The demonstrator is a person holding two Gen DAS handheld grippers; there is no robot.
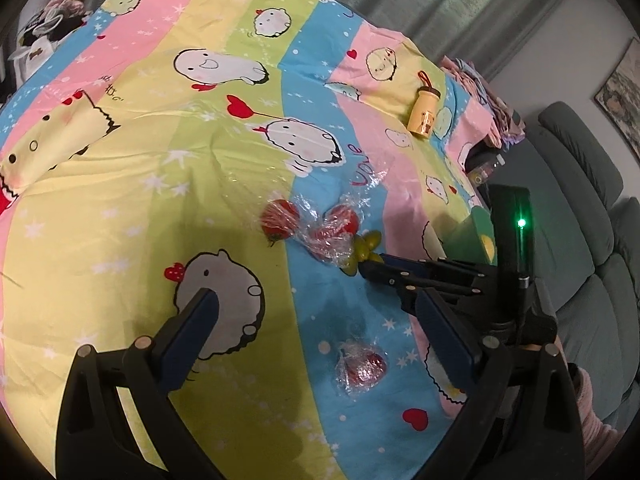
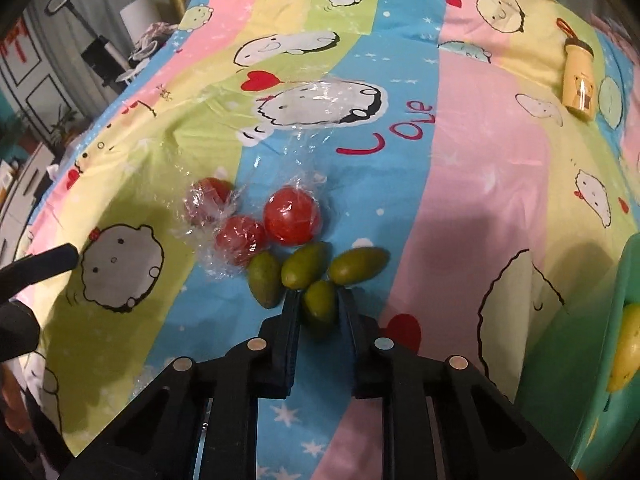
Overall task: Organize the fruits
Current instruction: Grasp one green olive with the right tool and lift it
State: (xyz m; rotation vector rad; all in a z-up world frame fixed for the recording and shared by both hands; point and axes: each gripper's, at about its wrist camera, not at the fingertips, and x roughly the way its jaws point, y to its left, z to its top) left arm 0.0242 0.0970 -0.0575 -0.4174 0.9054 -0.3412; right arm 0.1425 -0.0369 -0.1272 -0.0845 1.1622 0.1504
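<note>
Right gripper (image 2: 319,304) low on the bed sheet (image 2: 460,184), squeezing one green fruit (image 2: 319,308), left gripper (image 1: 316,316) wide apart above, red tomatoes (image 2: 292,216) close ahead, green basket (image 2: 600,340) at right edge

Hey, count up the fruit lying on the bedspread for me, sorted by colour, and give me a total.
Red fruits: 4, namely three clustered and one apart near the left gripper.
Green fruits: 4, namely three loose and one between the right gripper jaws.
Total: 8

green olives (image 2: 304,270), red tomatoes (image 2: 292,216), pastel-striped cartoon-print sheet (image 2: 472,140).
</note>
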